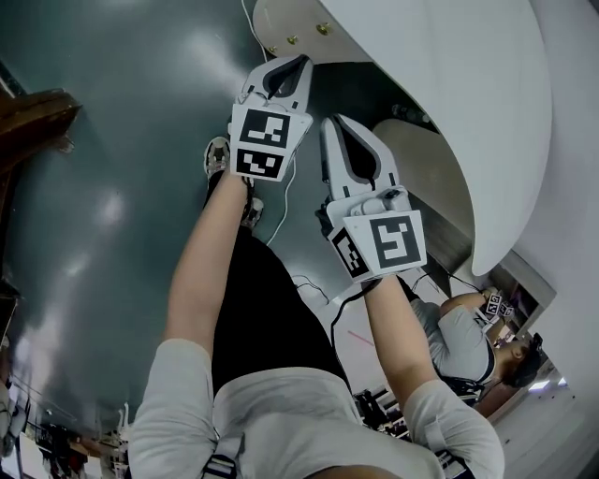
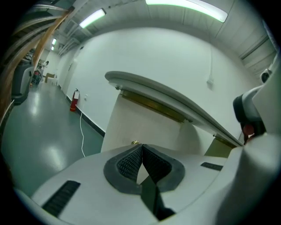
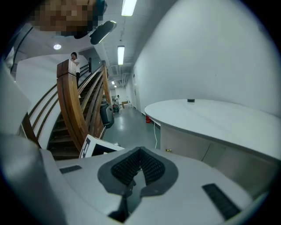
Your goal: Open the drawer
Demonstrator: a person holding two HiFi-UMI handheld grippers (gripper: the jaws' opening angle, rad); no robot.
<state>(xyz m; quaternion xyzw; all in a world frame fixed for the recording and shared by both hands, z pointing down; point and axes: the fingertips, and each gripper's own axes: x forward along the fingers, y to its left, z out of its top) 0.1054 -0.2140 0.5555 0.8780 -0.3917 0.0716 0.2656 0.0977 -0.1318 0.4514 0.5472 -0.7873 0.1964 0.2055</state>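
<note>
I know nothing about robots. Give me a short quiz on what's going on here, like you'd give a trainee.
1. True or false: the left hand-held gripper and the right hand-held gripper both have their jaws shut with nothing between them.
2. Which small fittings sit on the front of the white counter? A. brass knobs B. long black handles C. keys
3. Fill in: the red object far off in the left gripper view is a ____.

Key: 1. True. 2. A. 3. fire extinguisher.
</note>
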